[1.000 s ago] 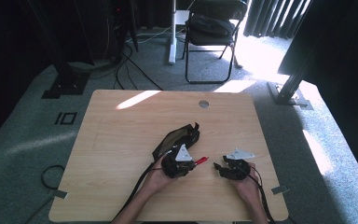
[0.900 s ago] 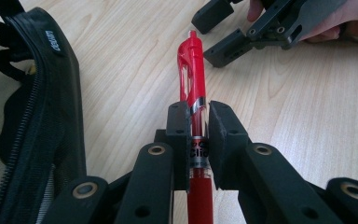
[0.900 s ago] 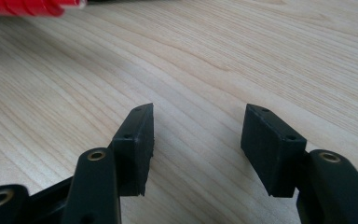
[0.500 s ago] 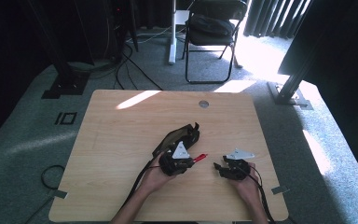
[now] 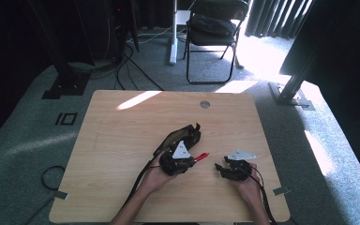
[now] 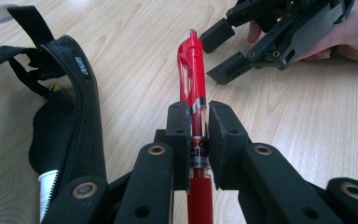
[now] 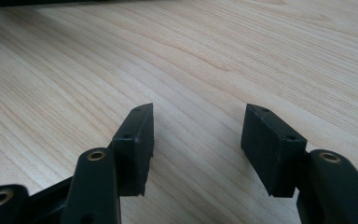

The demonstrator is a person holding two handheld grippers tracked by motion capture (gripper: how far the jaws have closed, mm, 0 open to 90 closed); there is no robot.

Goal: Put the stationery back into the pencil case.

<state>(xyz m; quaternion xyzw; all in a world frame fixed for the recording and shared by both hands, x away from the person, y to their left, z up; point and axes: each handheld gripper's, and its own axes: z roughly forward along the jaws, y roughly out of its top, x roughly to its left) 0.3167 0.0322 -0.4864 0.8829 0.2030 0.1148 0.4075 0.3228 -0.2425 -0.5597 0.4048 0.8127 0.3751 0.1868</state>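
Observation:
My left gripper [image 6: 197, 122] is shut on a red pen [image 6: 193, 79], which sticks out past the jaws toward the right hand. In the high view the red pen [image 5: 200, 157] points right from the left gripper [image 5: 191, 161]. A black zip pouch [image 6: 60, 116] lies open just left of the pen; in the high view the pouch [image 5: 180, 137] sits behind the left hand. My right gripper [image 7: 196, 135] stands open over bare wood, nothing between its pads. The right gripper [image 5: 219, 167] sits a short way right of the pen tip, also visible in the left gripper view [image 6: 223, 53].
The wooden table [image 5: 122, 140] has a round cable hole [image 5: 205, 104] near its far edge. A white-capped item [image 6: 46, 184] shows inside the pouch. Beyond the table stand a folding chair [image 5: 213, 33] and cables on the floor.
The left hand with the red pen has shifted slightly; the right hand has not moved.

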